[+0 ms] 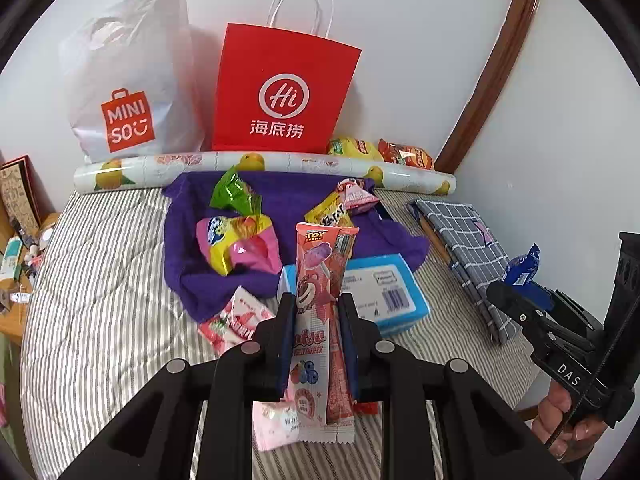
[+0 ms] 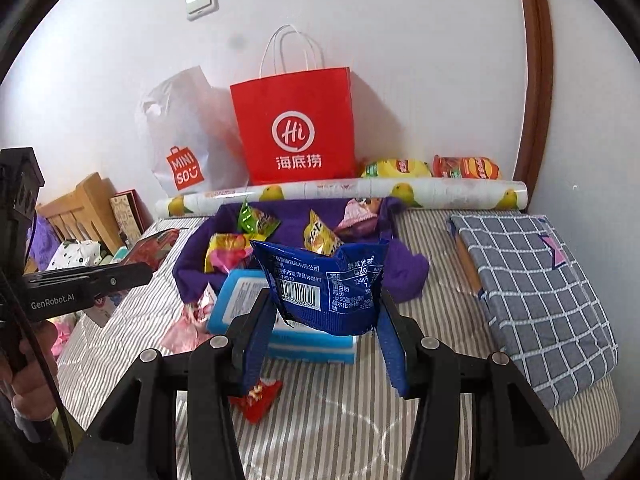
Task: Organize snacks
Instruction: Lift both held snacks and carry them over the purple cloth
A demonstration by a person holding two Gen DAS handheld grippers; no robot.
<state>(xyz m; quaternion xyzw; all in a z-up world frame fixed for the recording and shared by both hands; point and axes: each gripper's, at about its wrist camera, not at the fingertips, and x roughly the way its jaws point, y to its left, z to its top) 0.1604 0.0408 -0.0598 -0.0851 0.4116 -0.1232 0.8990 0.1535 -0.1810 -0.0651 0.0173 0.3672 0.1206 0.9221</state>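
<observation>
My left gripper (image 1: 316,300) is shut on two long pink snack sticks (image 1: 318,280), held upright above the striped bed. In the right wrist view my right gripper (image 2: 326,300) is shut on a blue snack packet (image 2: 320,284), barcode side facing the camera. That blue packet (image 1: 522,270) and the right gripper (image 1: 516,292) also show at the right of the left wrist view. Beyond both grippers a purple cloth (image 1: 288,200) (image 2: 288,228) holds several snack packets: a pink and yellow bag (image 1: 240,246), a green one (image 1: 234,194), a yellow one (image 1: 328,212).
A red paper bag (image 1: 284,88) (image 2: 298,124) and a white plastic bag (image 1: 128,80) stand against the wall behind a rolled sheet (image 1: 260,166). A blue box (image 1: 388,292), loose pink packets (image 1: 236,322), a small red packet (image 2: 256,398) and a folded checked cloth (image 2: 536,280) lie on the bed.
</observation>
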